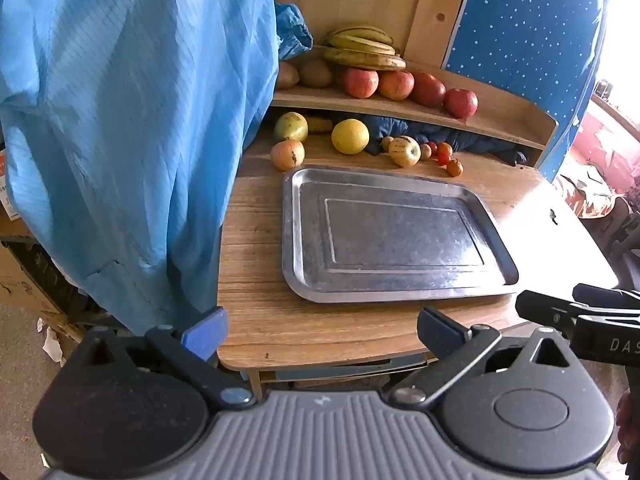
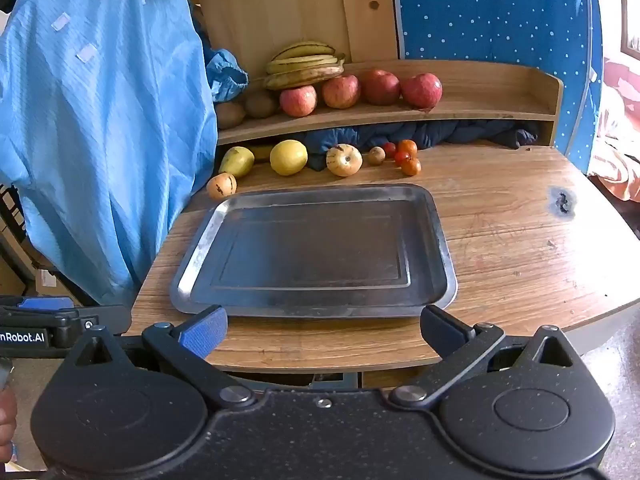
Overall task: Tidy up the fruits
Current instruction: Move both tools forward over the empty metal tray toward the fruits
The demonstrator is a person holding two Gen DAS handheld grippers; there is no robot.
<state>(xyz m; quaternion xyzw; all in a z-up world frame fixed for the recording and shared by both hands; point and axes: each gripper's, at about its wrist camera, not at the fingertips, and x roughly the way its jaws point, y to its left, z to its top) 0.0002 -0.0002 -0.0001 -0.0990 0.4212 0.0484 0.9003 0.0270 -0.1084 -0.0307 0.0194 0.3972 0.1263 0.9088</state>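
An empty metal tray (image 1: 296, 240) (image 2: 200, 256) lies on the wooden table. Behind it lie loose fruits: a yellow lemon (image 1: 350, 136) (image 2: 288, 157), a green pear (image 1: 291, 127) (image 2: 237, 161), two striped pale fruits (image 1: 405, 151) (image 2: 344, 160), and several small tomatoes (image 1: 442, 154) (image 2: 408, 156). On the shelf are bananas (image 1: 362, 48) (image 2: 306, 64) and red apples (image 1: 396, 85) (image 2: 340, 91). My left gripper (image 1: 324, 330) is open and empty at the table's near edge. My right gripper (image 2: 324, 328) is open and empty, just before the tray.
A blue garment (image 1: 132, 120) (image 2: 104, 128) hangs at the table's left side. A dark blue cloth (image 2: 440, 132) is stuffed under the shelf. Brown kiwis (image 2: 260, 104) sit at the shelf's left. The table's right half (image 2: 520, 232) is bare wood.
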